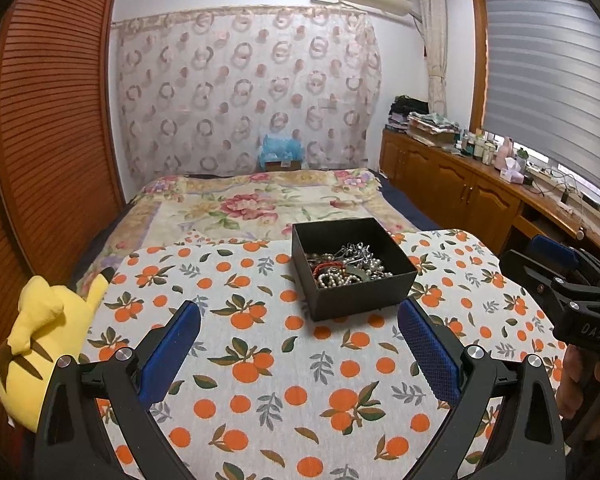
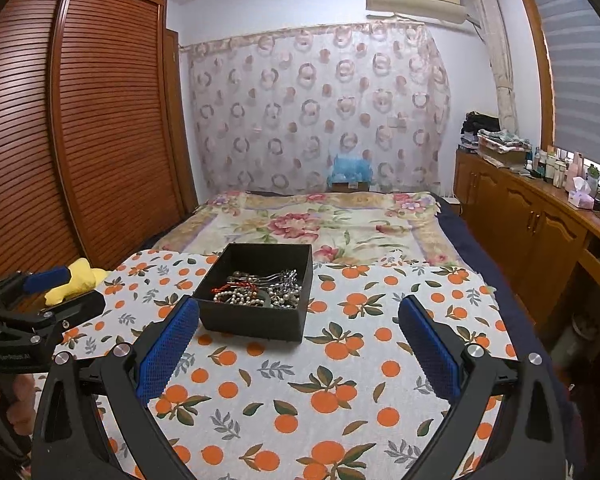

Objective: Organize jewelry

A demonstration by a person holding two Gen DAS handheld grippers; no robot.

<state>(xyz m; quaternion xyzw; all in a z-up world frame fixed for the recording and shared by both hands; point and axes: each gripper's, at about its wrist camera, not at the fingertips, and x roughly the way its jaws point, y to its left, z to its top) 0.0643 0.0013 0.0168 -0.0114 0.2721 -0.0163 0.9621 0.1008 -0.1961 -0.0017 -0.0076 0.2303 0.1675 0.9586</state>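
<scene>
A black open box [image 1: 364,300] stands on a table covered with an orange-print cloth [image 1: 284,360]. Inside it lies a tangle of jewelry [image 1: 346,266]: pearl strands, silver pieces and a red cord. The box [image 2: 256,320] and the jewelry [image 2: 260,288] also show in the right wrist view. My left gripper [image 1: 300,320] is open and empty, just short of the box's near side. My right gripper [image 2: 300,316] is open and empty, with the box ahead and to the left, near its left finger. Each gripper shows at the edge of the other's view.
A yellow plush toy [image 1: 48,344] lies at the table's left edge. Behind the table is a bed with a floral blanket [image 1: 256,204]. A wooden wardrobe [image 2: 80,120] stands on the left and a cluttered wooden sideboard [image 1: 480,176] on the right.
</scene>
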